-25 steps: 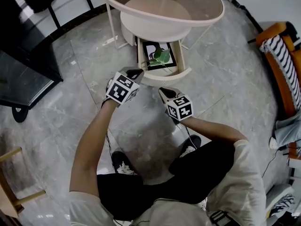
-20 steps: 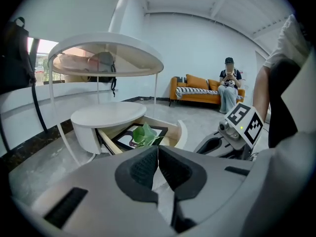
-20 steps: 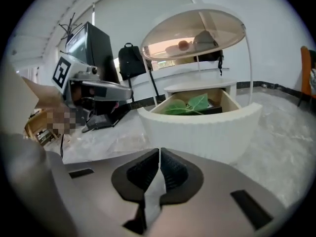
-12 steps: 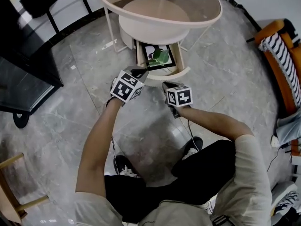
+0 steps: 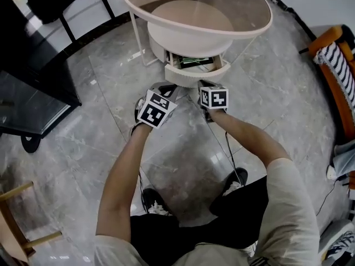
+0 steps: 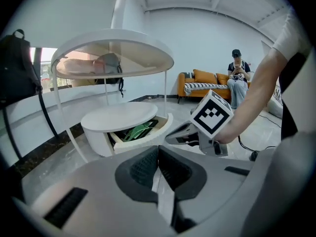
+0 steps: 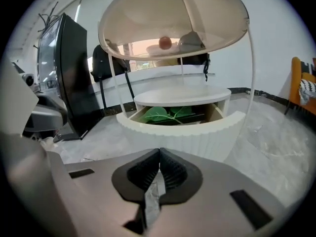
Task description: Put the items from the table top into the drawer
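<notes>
The round white table's drawer (image 5: 197,72) stands only a little way out, with a green leafy item (image 5: 195,61) lying in a dark frame inside it. The right gripper view shows the same leaves (image 7: 168,114) behind the ribbed drawer front (image 7: 197,132). My right gripper (image 5: 201,85) is shut and empty, its tip right at the drawer front; I cannot tell if it touches. My left gripper (image 5: 166,88) is also shut and empty, just left of the drawer. Through the glass top, a small orange ball (image 7: 165,43) shows.
An orange sofa (image 5: 333,65) with a striped cloth stands at the right, and a person (image 6: 237,78) sits on it. A black cabinet (image 5: 28,65) is at the left, a wooden stool (image 5: 14,220) at the lower left. A cable (image 5: 227,148) runs over the grey floor.
The drawer has slid most of the way into the table. My right gripper moved forward with the drawer front. My left gripper shifted only slightly.
</notes>
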Demonstrator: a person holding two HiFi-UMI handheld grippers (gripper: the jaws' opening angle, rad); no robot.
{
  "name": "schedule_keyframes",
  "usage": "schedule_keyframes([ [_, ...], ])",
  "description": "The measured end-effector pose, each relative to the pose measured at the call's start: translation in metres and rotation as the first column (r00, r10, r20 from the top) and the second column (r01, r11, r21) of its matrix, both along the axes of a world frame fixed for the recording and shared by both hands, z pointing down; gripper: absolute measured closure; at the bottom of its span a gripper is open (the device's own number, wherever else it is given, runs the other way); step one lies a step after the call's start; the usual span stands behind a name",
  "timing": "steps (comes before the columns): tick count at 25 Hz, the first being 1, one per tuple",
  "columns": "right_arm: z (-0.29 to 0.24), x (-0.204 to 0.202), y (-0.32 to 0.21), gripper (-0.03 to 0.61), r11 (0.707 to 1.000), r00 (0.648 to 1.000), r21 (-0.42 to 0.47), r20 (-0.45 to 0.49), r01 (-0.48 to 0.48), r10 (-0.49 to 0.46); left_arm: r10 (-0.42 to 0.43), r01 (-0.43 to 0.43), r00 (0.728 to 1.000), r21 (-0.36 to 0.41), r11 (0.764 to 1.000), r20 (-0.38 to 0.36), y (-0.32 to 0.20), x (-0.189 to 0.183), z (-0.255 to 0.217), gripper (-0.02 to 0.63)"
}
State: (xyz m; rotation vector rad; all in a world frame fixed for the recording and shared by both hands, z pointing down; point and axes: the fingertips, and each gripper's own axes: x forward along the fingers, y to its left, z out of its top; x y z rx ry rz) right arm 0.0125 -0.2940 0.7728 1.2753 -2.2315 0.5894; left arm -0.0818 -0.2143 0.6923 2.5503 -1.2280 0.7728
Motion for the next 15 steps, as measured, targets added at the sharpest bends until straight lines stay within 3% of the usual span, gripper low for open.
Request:
schedule_keyframes([
  [8,-0.001,-0.010,-0.055,0.545,0.999,0.999,0.045,0.030,-0.023,0.022,0.006,-0.006,1.000,-0.038,0.999,0.010,0.008,-0.004,0.012,0.592],
  [15,-0.003,-0.017,-0.083,0.545,0.997,1.000,0.074,0.019,-0.017,0.016,0.023,-0.023,0.999,-0.020,1.000,0.036,0.000,0.000,0.013,0.592],
])
